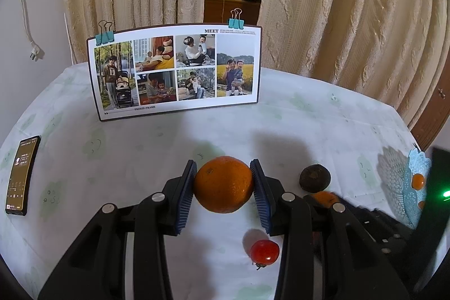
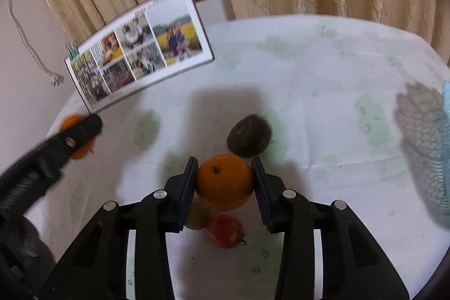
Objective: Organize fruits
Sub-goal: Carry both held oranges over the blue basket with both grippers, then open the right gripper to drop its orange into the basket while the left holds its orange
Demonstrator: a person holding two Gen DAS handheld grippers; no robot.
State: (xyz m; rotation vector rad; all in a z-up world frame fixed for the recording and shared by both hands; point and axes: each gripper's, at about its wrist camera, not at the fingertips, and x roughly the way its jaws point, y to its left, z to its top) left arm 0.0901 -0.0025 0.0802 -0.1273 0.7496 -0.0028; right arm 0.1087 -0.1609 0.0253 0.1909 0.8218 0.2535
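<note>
Left tongs (image 1: pixel 223 184) pinch an orange (image 1: pixel 223 184) between both blue pads, held above the worktop (image 1: pixel 140 159). Right tongs (image 2: pixel 223 182) likewise pinch a second orange (image 2: pixel 224 182), stem scar facing up. Both oranges round, bright, skin dimpled. Below the left tongs, near the front edge: a red tomato (image 1: pixel 264 252). Just right of them: a dark brown fruit (image 1: pixel 315 177). Blue lace basket (image 1: pixel 416 187) at the right edge holds small orange fruit
</note>
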